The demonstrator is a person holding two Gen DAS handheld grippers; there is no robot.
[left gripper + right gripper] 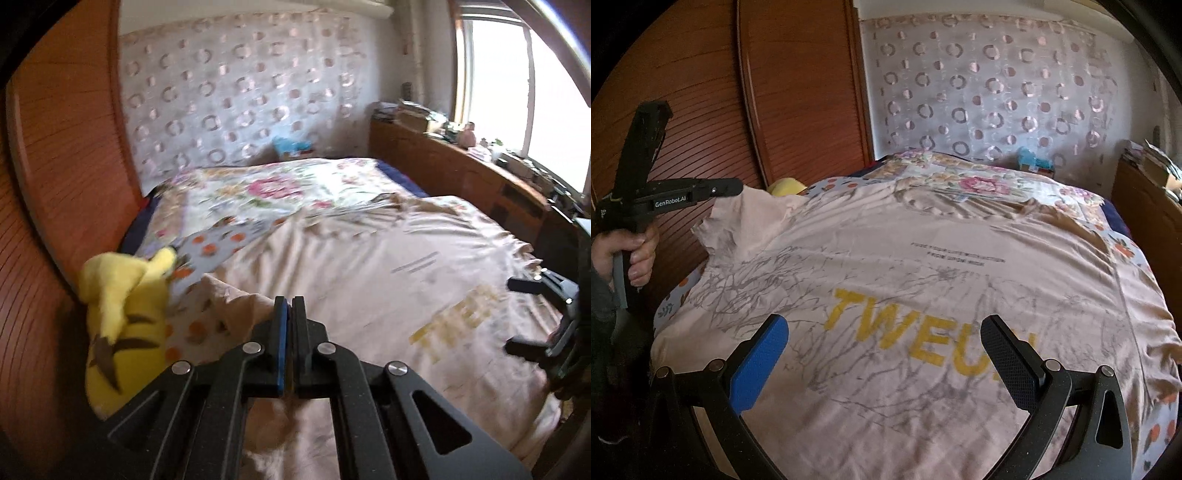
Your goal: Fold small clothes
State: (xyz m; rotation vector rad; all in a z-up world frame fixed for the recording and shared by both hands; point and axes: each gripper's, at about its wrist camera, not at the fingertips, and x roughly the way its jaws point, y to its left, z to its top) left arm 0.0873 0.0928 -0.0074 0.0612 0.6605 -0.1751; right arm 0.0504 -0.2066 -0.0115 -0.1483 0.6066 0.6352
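One sleeve of the shirt (pixel 923 266) is pinched in my left gripper (pixel 290 306) at far left; my right gripper (pixel 886 354), jaws wide, hovers over its near hem.

I see a bedroom. A bed (pixel 979 184) with a flowered cover fills the middle. Behind it hangs a pale curtain (pixel 240 85) with a pattern of rings. On the left stands a red-brown wooden wardrobe (pixel 798 85) with slatted doors. On the right, a long low wooden cabinet (pixel 454 166) runs under a window (pixel 517 81), and strong daylight comes in. Many small things lie on the cabinet, too blurred to name.
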